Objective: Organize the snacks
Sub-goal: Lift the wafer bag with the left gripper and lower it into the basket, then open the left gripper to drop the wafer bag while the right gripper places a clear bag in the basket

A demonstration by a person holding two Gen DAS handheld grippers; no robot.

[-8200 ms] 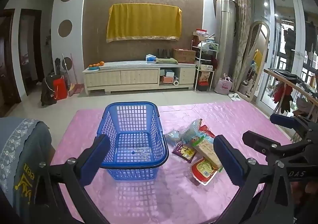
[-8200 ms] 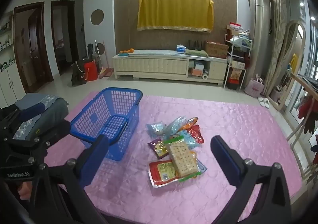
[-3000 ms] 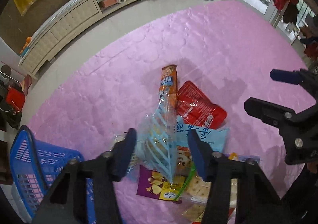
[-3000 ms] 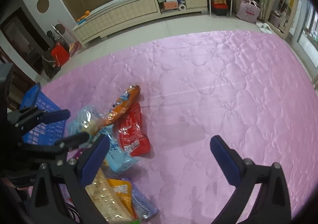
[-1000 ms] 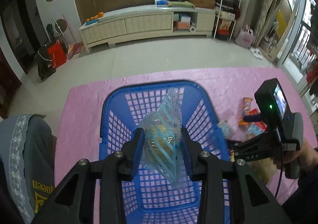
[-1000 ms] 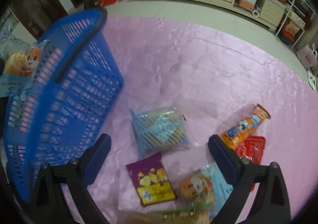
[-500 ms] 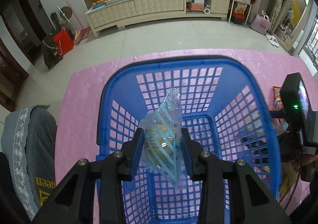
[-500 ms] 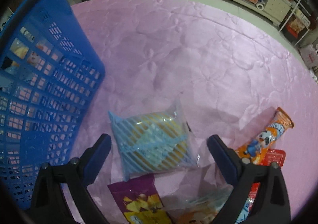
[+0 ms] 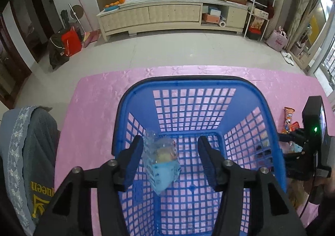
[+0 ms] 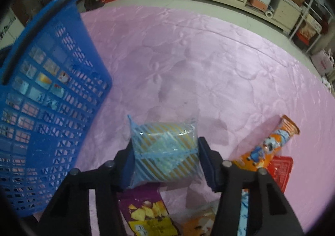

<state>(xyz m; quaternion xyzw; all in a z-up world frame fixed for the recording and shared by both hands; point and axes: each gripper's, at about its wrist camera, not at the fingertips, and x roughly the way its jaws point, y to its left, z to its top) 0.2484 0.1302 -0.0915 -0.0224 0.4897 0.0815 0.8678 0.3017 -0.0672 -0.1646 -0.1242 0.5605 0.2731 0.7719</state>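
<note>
My left claw (image 9: pixel 168 157) gapes over the blue plastic mesh basket (image 9: pixel 194 110), clear blue-printed snack pouch (image 9: pixel 161 161) loose inside | right claw (image 10: pixel 164 152) clamps the blue-striped clear cake packet (image 10: pixel 165 148) on the pink quilted bench (image 10: pixel 209 58): light, crinkly, slippery; I'd pinch mid-body, gently.

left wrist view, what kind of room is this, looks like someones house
Most likely a home living room. A long low cream cabinet runs along a wallpapered wall, with a plate of oranges on top, and a storage rack stands beside it. The blue basket sits on a pink quilted cover.
</note>
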